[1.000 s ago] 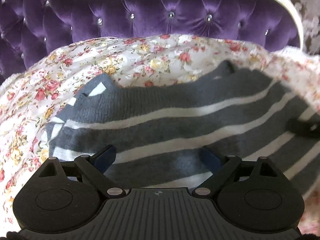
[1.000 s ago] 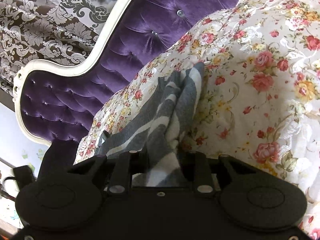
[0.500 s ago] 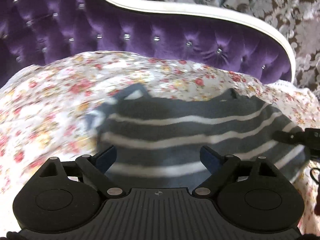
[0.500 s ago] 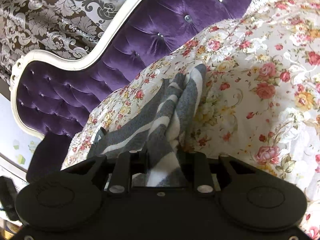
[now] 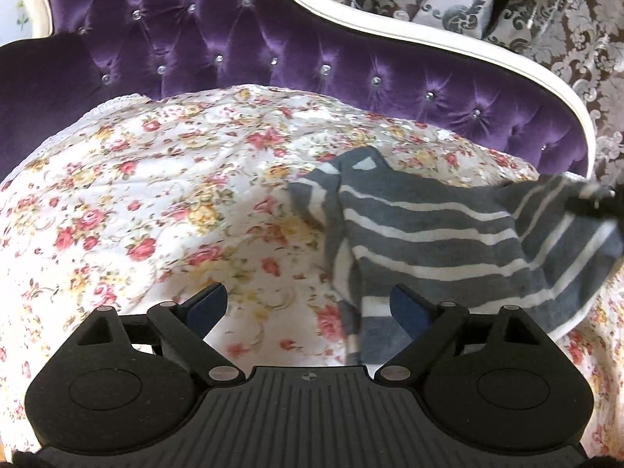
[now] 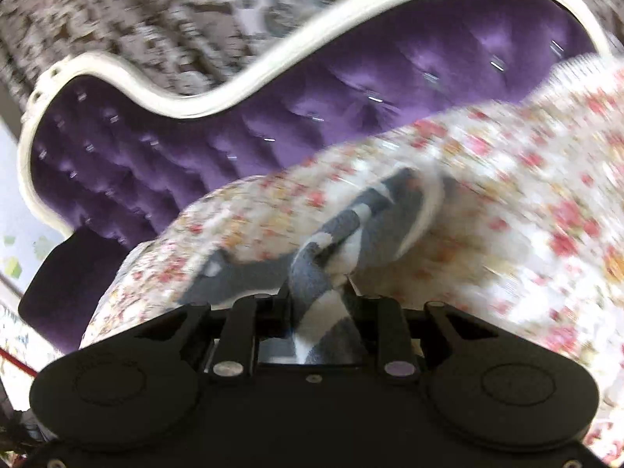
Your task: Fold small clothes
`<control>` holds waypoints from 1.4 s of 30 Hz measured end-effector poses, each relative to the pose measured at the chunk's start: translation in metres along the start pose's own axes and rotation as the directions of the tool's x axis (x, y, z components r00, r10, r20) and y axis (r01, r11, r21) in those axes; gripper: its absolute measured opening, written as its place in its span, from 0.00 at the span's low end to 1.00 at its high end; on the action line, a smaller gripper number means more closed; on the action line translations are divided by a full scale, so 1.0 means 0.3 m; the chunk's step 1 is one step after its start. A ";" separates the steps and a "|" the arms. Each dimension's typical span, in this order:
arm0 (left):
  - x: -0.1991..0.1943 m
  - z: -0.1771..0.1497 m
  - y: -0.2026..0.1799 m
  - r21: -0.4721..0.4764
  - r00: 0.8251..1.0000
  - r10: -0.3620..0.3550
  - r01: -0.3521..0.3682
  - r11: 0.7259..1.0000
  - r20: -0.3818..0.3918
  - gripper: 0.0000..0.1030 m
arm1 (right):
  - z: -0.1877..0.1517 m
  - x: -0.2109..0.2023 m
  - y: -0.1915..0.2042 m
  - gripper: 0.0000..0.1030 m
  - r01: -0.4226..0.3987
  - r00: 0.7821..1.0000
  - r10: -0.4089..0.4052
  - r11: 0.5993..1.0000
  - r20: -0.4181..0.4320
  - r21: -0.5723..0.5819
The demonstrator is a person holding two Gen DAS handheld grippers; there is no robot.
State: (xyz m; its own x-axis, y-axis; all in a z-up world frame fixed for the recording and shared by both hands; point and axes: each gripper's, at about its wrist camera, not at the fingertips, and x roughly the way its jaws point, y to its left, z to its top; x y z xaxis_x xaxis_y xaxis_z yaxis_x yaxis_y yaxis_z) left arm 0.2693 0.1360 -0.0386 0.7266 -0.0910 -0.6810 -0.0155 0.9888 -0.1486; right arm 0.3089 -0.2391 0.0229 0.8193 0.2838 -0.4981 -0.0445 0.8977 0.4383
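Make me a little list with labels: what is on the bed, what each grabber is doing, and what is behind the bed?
Clothing: gray striped top, one side lifted off the bed
Surface: flowery bedspread
Left gripper: jaws wide open, holding nothing, cloth edge lying between them
Right gripper: jaws clamped on a bunched part of the top
Behind: purple tufted headboard with a white frame
Picture quality: right wrist view is blurred

The small garment (image 5: 436, 230) is grey with thin white stripes. It lies on a white bedspread (image 5: 163, 202) printed with red and yellow roses. The tufted headboard (image 5: 241, 43) is purple velvet with a white rim, against brown-and-silver damask wallpaper (image 5: 565, 23).
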 end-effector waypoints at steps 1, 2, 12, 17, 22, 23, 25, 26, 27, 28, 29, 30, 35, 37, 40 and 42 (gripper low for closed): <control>-0.002 -0.002 0.009 -0.004 1.000 -0.001 0.001 1.000 0.002 0.88 | 0.005 0.009 0.048 0.32 -0.013 1.000 0.013 1.000 -0.002 -0.028; -0.005 -0.004 0.019 -0.010 1.000 -0.002 0.002 1.000 0.003 0.88 | 0.005 0.023 0.095 0.32 -0.029 1.000 0.029 0.998 -0.009 -0.051; -0.013 -0.035 0.119 -0.068 1.000 0.002 -0.003 0.998 -0.010 0.88 | -0.195 0.292 0.450 0.33 -0.088 0.983 0.025 0.932 -0.180 -0.353; -0.023 -0.042 0.155 -0.082 1.000 0.000 -0.001 0.997 -0.013 0.88 | -0.265 0.302 0.460 0.60 -0.158 0.978 0.083 0.896 -0.193 -0.415; -0.040 -0.013 0.159 -0.081 1.000 -0.009 0.009 0.997 0.005 0.88 | -0.224 0.198 0.417 0.60 -0.205 0.977 0.172 0.914 -0.125 -0.350; -0.046 -0.001 0.156 -0.079 1.000 -0.015 0.016 0.997 0.012 0.88 | -0.213 0.168 0.399 0.60 -0.207 0.978 0.183 0.918 -0.101 -0.339; -0.056 0.021 0.143 -0.072 0.999 -0.029 0.031 0.997 0.023 0.88 | -0.194 0.127 0.375 0.62 -0.202 0.979 0.192 0.928 -0.064 -0.314; -0.060 0.034 0.133 -0.067 0.999 -0.035 0.037 0.997 0.027 0.88 | -0.189 0.103 0.356 0.62 -0.200 0.980 0.194 0.932 -0.050 -0.302; -0.061 0.046 0.123 -0.058 0.999 -0.040 0.042 0.997 0.033 0.88 | -0.185 0.078 0.334 0.62 -0.197 0.980 0.194 0.936 -0.038 -0.293; -0.067 0.062 0.105 -0.043 0.998 -0.048 0.049 0.998 0.042 0.88 | -0.184 0.067 0.321 0.62 -0.191 0.981 0.190 0.937 -0.031 -0.292; -0.068 0.074 0.090 -0.029 0.997 -0.054 0.055 0.998 0.047 0.88 | -0.190 0.054 0.310 0.62 -0.182 0.983 0.182 0.936 -0.028 -0.300; -0.070 0.091 0.067 -0.011 0.996 -0.065 0.066 0.998 0.053 0.88 | -0.200 0.045 0.303 0.62 -0.169 0.985 0.169 0.933 -0.027 -0.318; -0.050 0.172 -0.048 0.062 0.989 -0.138 0.135 0.989 0.055 0.88 | -0.277 0.027 0.324 0.62 -0.133 0.991 0.132 0.885 -0.035 -0.446; -0.030 0.200 -0.088 0.090 0.986 -0.165 0.161 0.983 0.036 0.88 | -0.309 0.033 0.337 0.62 -0.150 0.988 0.149 0.869 -0.040 -0.472; 0.002 0.227 -0.151 0.146 0.981 -0.192 0.190 0.971 -0.003 0.88 | -0.359 0.055 0.371 0.62 -0.159 0.986 0.165 0.835 -0.036 -0.527; 0.026 0.231 -0.182 0.172 0.977 -0.208 0.211 0.962 -0.038 0.88 | -0.391 0.087 0.400 0.62 -0.158 0.986 0.161 0.807 -0.046 -0.569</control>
State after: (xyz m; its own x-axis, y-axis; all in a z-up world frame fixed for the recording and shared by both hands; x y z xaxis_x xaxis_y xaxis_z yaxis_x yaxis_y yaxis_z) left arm 0.3234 0.0895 0.0139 0.6874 -0.2990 -0.6619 0.2565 0.9525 -0.1639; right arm 0.2579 -0.0844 -0.0254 0.7746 0.4394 -0.4549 -0.4906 0.8714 0.0062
